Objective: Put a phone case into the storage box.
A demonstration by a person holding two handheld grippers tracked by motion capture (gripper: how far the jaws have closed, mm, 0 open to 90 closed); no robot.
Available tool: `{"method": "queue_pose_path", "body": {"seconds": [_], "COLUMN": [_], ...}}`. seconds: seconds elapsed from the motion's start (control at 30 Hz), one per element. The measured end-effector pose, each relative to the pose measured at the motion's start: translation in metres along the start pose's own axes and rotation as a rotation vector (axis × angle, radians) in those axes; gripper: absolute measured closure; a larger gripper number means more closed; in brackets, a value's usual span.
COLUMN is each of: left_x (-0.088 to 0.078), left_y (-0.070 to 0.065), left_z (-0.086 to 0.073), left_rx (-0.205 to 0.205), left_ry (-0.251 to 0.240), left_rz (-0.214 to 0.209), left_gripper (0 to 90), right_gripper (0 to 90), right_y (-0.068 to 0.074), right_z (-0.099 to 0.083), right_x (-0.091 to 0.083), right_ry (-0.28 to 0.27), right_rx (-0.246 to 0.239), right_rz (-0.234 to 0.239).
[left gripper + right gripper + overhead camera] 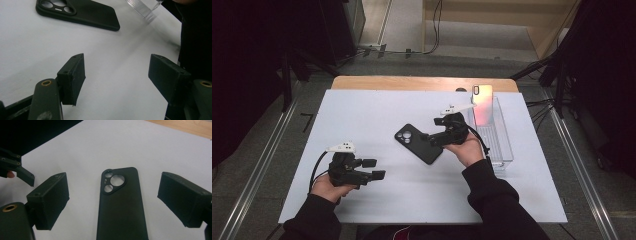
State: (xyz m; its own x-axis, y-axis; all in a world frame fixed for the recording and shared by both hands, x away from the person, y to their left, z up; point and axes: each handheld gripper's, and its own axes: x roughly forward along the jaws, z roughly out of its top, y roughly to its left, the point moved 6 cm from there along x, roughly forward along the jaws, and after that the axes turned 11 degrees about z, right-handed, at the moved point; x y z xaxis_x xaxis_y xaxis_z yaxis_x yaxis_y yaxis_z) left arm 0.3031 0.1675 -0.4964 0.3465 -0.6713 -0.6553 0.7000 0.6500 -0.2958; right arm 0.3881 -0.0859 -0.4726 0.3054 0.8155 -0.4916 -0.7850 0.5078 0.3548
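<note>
Right hand-held gripper [113, 202]: your jaws stand open astride the black phone case [122, 207], not gripping.
Left hand-held gripper [116, 80]: yours, wide open, empty, at 7 o'clock on the counter [377, 110].

White table [362, 115], grey floor [277, 145], black curtains [242, 60]

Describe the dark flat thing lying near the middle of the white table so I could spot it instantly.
On the white table top, look just left of the clear plastic rack holding a pink phone. There lies a black phone case, flat and angled, right in front of the right gripper. Its round camera cut-outs set it apart.
</note>
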Motion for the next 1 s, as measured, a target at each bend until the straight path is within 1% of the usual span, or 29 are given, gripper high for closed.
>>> {"method": "queue_pose_path", "body": {"seconds": [0.07, 0.13, 0.27, 0.33, 0.43, 0.53, 0.67, 0.73, 0.8, 0.9, 1.0], "left_x": [0.0, 0.0, 0.0, -0.001, 0.0, 0.0, -0.001, -0.001, -0.001, 0.0, 0.0], "left_y": [0.0, 0.0, 0.001, 0.001, 0.0, 0.0, 0.0, 0.001, 0.001, 0.0, 0.0], "left_z": [0.0, 0.0, 0.0, 0.0, 0.0, 0.0, 0.0, 0.0, 0.0, 0.0, 0.0], "left_rx": [-0.002, -0.001, -0.003, -0.001, 0.0, -0.001, -0.001, -0.003, -0.001, -0.003, -0.001], "left_ry": [-0.001, -0.003, -0.004, -0.004, -0.003, -0.004, -0.003, -0.006, -0.004, -0.004, -0.005], "left_rz": [-0.002, 0.0, 0.0, -0.001, -0.001, -0.002, 0.0, -0.001, 0.001, -0.004, -0.001], "left_gripper": [30.0, 30.0, 30.0, 30.0, 30.0, 30.0, 30.0, 30.0, 30.0, 30.0, 30.0], "right_gripper": [8.4, 8.4, 8.4, 8.4, 8.4, 8.4, 8.4, 8.4, 8.4, 8.4, 8.5], "right_y": [0.0, 0.001, 0.001, 0.001, 0.0, -0.003, -0.008, -0.011, -0.012, -0.014, -0.016], "right_z": [0.002, 0.004, 0.006, 0.006, 0.007, 0.007, 0.004, 0.003, 0.003, 0.0, -0.002], "right_x": [0.004, 0.008, 0.015, 0.019, 0.025, 0.031, 0.036, 0.037, 0.039, 0.042, 0.044], "right_ry": [0.004, 0.001, 0.006, 0.005, 0.003, 0.007, 0.017, 0.021, 0.02, 0.033, 0.046], "right_rx": [-0.011, -0.008, -0.018, -0.011, -0.016, -0.028, -0.016, -0.023, -0.02, -0.025, -0.021], "right_rz": [-0.004, 0.001, 0.002, 0.017, 0.04, 0.032, 0.033, 0.033, 0.033, 0.028, 0.03]}}
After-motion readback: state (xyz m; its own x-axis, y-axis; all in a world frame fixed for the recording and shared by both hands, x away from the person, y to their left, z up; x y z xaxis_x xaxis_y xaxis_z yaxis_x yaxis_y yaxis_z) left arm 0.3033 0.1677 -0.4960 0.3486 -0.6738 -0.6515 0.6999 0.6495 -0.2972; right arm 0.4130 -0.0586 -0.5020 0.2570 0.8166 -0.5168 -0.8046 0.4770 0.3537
